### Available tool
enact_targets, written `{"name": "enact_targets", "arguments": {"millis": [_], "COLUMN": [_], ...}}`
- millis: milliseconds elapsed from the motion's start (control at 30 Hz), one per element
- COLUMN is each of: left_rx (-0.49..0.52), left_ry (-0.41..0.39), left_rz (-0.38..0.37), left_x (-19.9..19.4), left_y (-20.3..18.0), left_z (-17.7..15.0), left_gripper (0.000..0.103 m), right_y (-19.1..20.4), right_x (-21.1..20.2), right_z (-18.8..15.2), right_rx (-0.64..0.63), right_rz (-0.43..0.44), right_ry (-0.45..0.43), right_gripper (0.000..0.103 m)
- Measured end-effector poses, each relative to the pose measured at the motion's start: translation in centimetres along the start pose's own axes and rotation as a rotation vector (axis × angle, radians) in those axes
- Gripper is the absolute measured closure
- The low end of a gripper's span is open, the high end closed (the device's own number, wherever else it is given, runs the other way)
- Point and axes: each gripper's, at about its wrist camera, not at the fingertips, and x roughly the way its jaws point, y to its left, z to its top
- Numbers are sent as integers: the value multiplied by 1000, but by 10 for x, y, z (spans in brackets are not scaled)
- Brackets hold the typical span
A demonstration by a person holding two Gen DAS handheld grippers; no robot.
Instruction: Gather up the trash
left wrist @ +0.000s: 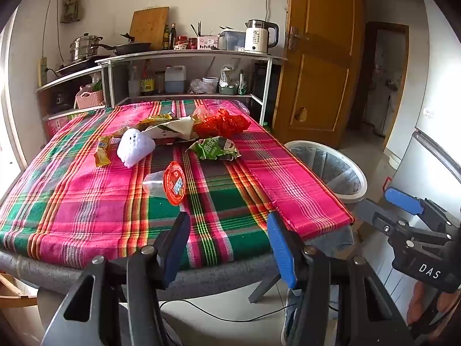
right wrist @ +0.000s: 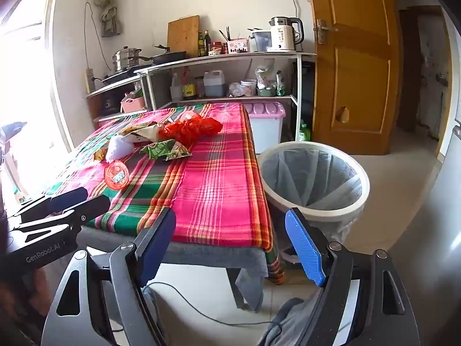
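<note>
Both tongs wide, holding nothing: left gripper [left wrist: 227, 248] and right gripper [right wrist: 230, 242] hover off the table's [left wrist: 86, 201] near edge. Jelly cup [left wrist: 168, 183], green wrapper [left wrist: 214, 148], red bag [left wrist: 220, 124] at 12 o'clock; lined trash bin [right wrist: 314, 176] at 2 o'clock, beside table.

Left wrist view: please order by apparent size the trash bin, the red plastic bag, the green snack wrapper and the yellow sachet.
1. trash bin
2. red plastic bag and green snack wrapper: they look similar, and the bag lies farther away, so no ranking.
3. yellow sachet, the smallest.
</note>
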Motion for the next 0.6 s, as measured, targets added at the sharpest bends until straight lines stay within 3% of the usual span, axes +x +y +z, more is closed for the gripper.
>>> {"name": "enact_targets", "arguments": {"millis": [600], "left_rx": [-14], "left_ry": [7], "left_rz": [-10], "left_x": [-5], "left_y": [0], "left_z": [-2], "left_gripper": [46], "right_y": [0], "right_x": [-3], "right_z": [0], "right_rx": [3], "right_rz": [-8], "right_ry": [-1], "right_gripper": [24]}}
